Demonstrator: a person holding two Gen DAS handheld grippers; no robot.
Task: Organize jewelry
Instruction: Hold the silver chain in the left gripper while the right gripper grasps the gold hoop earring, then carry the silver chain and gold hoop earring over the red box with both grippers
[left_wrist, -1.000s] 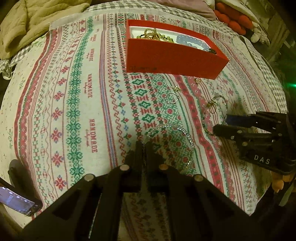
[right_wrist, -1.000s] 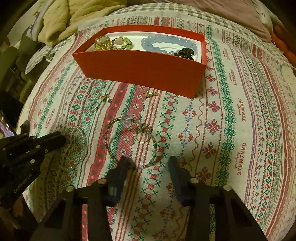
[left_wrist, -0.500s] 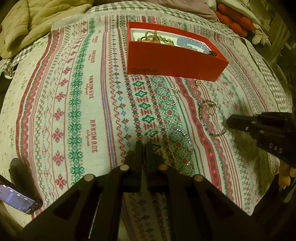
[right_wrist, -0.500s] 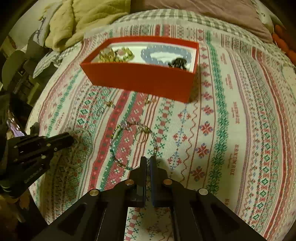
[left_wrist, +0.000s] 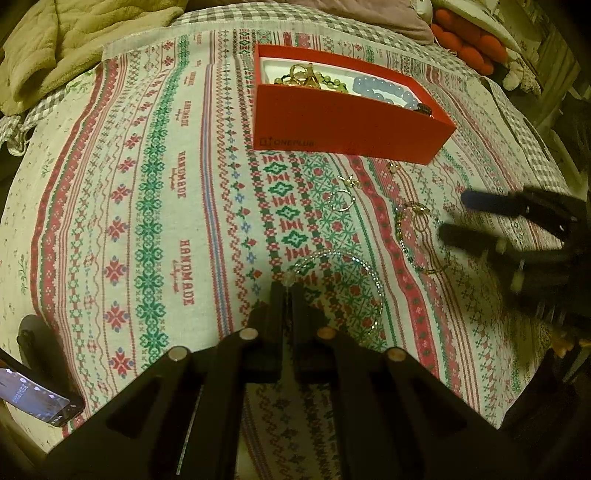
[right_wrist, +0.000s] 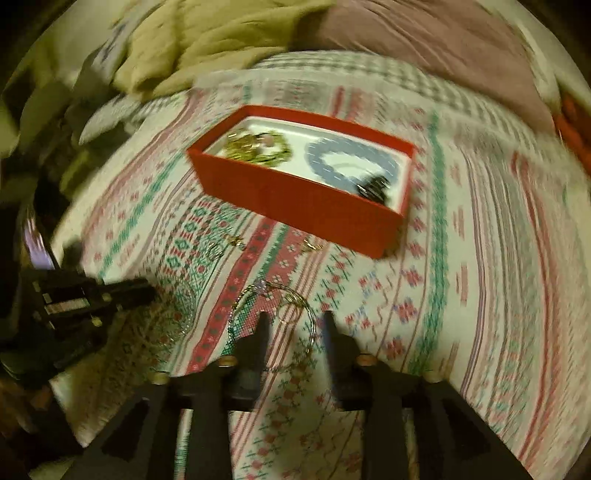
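The red box (left_wrist: 347, 125) (right_wrist: 306, 199) stands on the patterned cloth and holds a gold-and-green piece, a blue bead bracelet and a dark item. A clear bead bracelet (left_wrist: 332, 253) lies in front of my left gripper (left_wrist: 286, 291) (right_wrist: 147, 291). That gripper is shut, with its tips at the bracelet's near-left rim; whether they pinch the strand I cannot tell. A green-and-gold bracelet (left_wrist: 400, 236) (right_wrist: 260, 287) with a gold ring lies on the cloth to the right. My right gripper (left_wrist: 456, 216) (right_wrist: 295, 321) hovers over it with its jaws opening and the loop between them, not pressed.
A thin hoop (left_wrist: 341, 201) and two small gold earrings (left_wrist: 349, 181) lie loose between the box and the bracelets. A phone (left_wrist: 37, 400) rests at the cloth's near-left edge. A beige blanket (left_wrist: 74, 37) and a mauve pillow (right_wrist: 424, 48) lie beyond the cloth.
The right gripper closed at the green-and-gold bracelet, then opened again, lifting a little and rolling; its view is now blurred. The bracelet stayed on the cloth. The left gripper kept still.
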